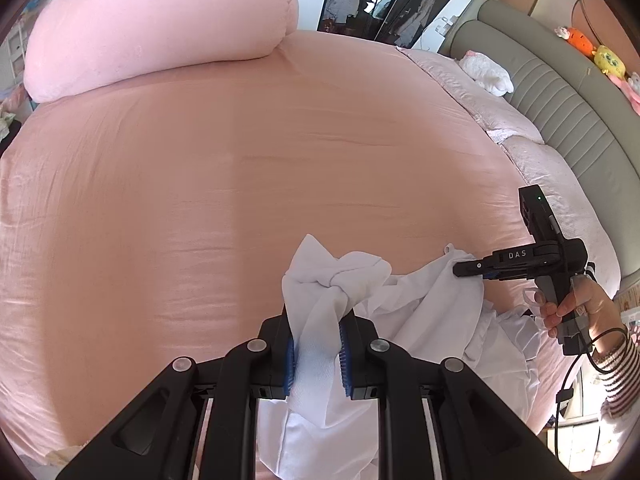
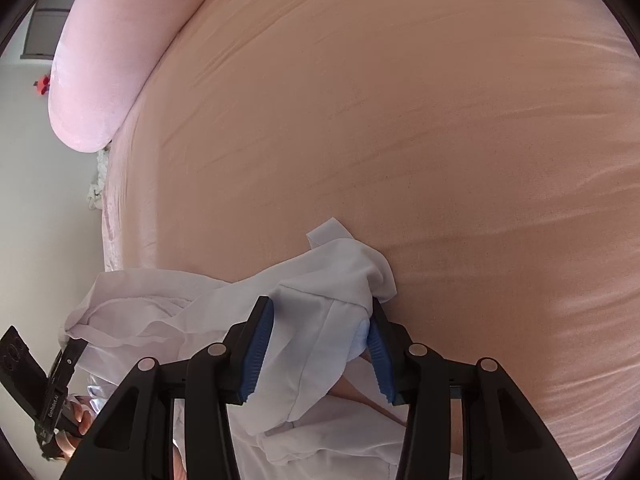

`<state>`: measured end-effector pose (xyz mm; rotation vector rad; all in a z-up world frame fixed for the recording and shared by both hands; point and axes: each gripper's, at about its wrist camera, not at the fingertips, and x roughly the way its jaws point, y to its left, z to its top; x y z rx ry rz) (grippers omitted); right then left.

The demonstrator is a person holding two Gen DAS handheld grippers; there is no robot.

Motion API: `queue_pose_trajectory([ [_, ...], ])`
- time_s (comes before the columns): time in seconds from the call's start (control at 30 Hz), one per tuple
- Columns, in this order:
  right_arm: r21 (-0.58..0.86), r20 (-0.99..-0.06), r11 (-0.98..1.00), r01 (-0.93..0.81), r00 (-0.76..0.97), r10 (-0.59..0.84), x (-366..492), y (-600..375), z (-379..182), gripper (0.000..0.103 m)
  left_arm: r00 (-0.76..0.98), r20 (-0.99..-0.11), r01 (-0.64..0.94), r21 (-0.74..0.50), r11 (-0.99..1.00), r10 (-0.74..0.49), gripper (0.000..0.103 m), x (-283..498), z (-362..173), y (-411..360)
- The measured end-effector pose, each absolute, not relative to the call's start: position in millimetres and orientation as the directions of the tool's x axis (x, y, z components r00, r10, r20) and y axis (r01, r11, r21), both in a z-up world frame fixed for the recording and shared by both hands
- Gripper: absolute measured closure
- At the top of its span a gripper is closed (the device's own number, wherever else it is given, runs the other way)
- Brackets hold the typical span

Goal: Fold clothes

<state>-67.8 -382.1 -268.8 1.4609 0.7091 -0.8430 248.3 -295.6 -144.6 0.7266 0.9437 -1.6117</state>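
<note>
A white garment (image 1: 432, 300) lies crumpled near the front edge of a pink bed sheet (image 1: 240, 180). My left gripper (image 1: 318, 320) is shut on a twisted bunch of it, and the cloth runs up between the blue pads. To the right, my right gripper (image 1: 458, 270) has its tips at another corner of the garment. In the right wrist view my right gripper (image 2: 320, 304) stands open, with a loose fold of the garment (image 2: 180, 308) lying between its blue pads (image 2: 256, 352). The left gripper (image 2: 74, 346) shows at the lower left, held by a hand.
A rolled pink duvet (image 1: 160, 20) lies at the far left of the bed. A grey padded headboard (image 1: 560, 100) curves along the right, with plush toys (image 1: 608, 60) on top and a white plush (image 1: 486, 70) on the pillows. A hand (image 1: 560, 308) in a striped sleeve grips the right handle.
</note>
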Motion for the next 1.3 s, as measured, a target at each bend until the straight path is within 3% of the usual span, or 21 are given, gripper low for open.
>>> queue_pose_trajectory([
  [0.07, 0.492, -0.87, -0.012, 0.871, 0.491, -0.047, -63, -382, -269, 0.096, -0.238, -0.84, 0.971, -0.215, -0.104, -0.487, 0.088, 250, -145, -295],
  [0.4, 0.512, -0.834, 0.053, 0.857, 0.511, -0.207, -82, -378, -234, 0.097, -0.217, -0.828, 0.973, -0.227, -0.044, -0.517, 0.088, 267, -135, -292],
  [0.8, 0.24, -0.824, 0.167, 0.956, 0.292, -0.486, -121, -383, -137, 0.098, -0.244, -0.777, 0.954, -0.3, 0.0, -0.581, 0.088, 273, -124, -321],
  [0.93, 0.178, -0.829, 0.172, 0.969, 0.242, -0.504, -118, -400, -123, 0.098, -0.276, -0.732, 0.921, -0.386, 0.045, -0.622, 0.088, 280, -122, -336],
  [1.07, 0.115, -0.838, 0.165, 0.98, 0.185, -0.513, -113, -416, -119, 0.098, -0.294, -0.626, 0.83, -0.542, 0.132, -0.723, 0.088, 308, -120, -347],
  [1.23, 0.151, -0.87, 0.189, 0.97, 0.221, -0.44, -110, -444, -133, 0.098, -0.283, -0.647, 0.776, -0.588, 0.227, -0.708, 0.088, 318, -140, -368],
  [1.3, 0.094, -0.923, 0.139, 0.986, 0.138, -0.359, -113, -457, -154, 0.097, -0.299, -0.642, 0.764, -0.604, 0.226, -0.706, 0.088, 312, -148, -370],
])
